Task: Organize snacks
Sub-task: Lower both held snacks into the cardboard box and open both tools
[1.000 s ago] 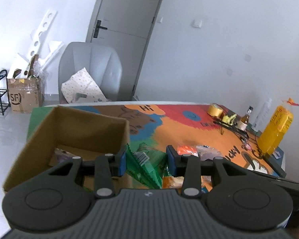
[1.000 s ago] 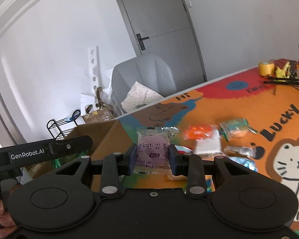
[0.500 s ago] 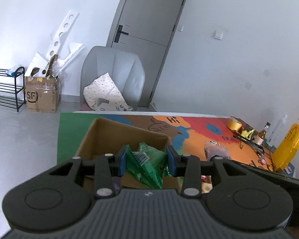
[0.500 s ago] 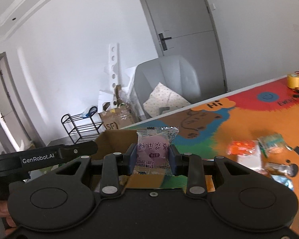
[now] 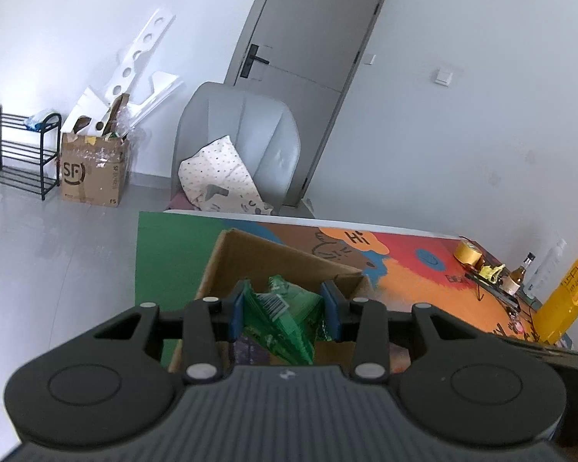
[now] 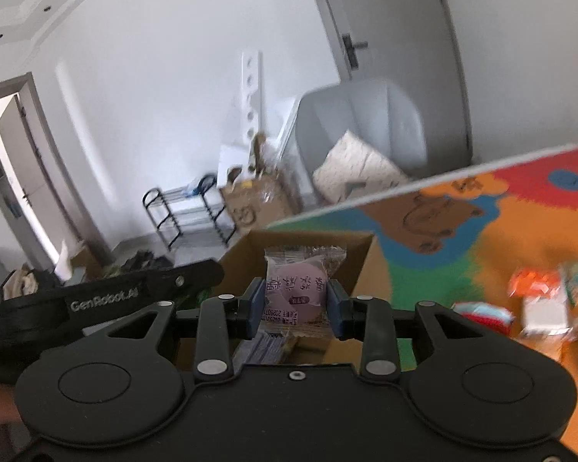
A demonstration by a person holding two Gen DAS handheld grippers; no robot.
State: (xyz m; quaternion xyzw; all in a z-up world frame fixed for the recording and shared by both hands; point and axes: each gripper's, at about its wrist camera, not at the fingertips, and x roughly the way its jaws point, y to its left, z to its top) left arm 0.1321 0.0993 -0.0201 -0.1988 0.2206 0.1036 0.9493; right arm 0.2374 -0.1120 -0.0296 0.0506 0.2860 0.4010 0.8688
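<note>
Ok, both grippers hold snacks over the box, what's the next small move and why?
Probably open the left gripper: its green packet hangs over the open box, so it should drop inside. The right gripper grips the purple packet and can follow.

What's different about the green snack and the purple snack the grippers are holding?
The green snack is a crinkled green bag with a barcode; the purple snack is a round purple cake in a clear wrapper with printed writing. The green one is squeezed and folded in the left gripper; the purple one stands flat and upright in the right gripper. Both are held over the cardboard box.
</note>
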